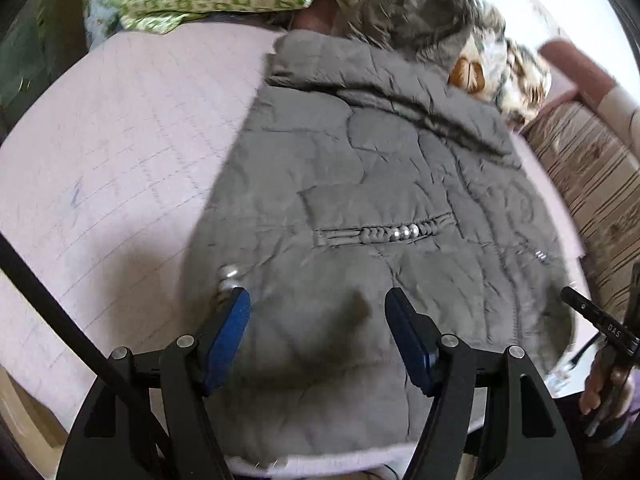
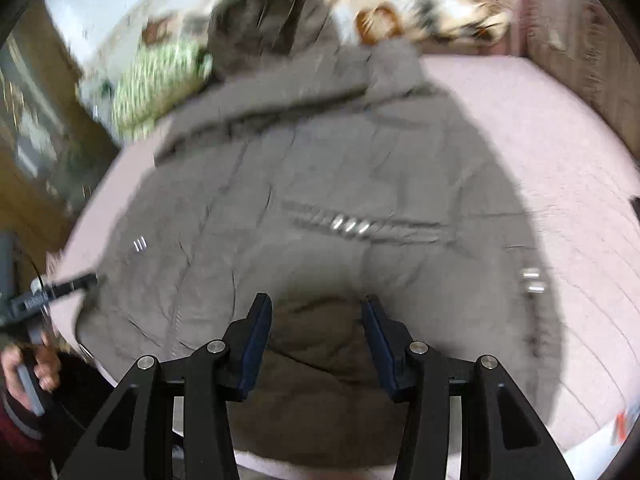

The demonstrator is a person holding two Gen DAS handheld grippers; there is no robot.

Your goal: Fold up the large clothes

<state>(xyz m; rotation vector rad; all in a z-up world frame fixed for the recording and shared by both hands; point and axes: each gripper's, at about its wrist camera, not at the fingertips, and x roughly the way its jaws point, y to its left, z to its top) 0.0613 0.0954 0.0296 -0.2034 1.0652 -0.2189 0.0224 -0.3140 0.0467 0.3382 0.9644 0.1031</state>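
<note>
Both tools, the left tool (image 1: pixel 318 300) and right tool (image 2: pixel 316 306), hover with fingers spread, gripping nothing, above the hem end of the grey padded jacket (image 1: pixel 360 184). This jacket lies back-up on the pink bed cover (image 1: pixel 112 152), sleeves apparently tucked in beside its body. Judged so, the side folds seem done; folding hem toward hood remains.

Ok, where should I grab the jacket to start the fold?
Probably the bottom hem of the jacket, the edge nearest both grippers. It lies back-up and spread flat on the bed, hood at the far end. Come in low from the near side, left gripper and right gripper at the two hem corners; both are open above the hem already.
</note>
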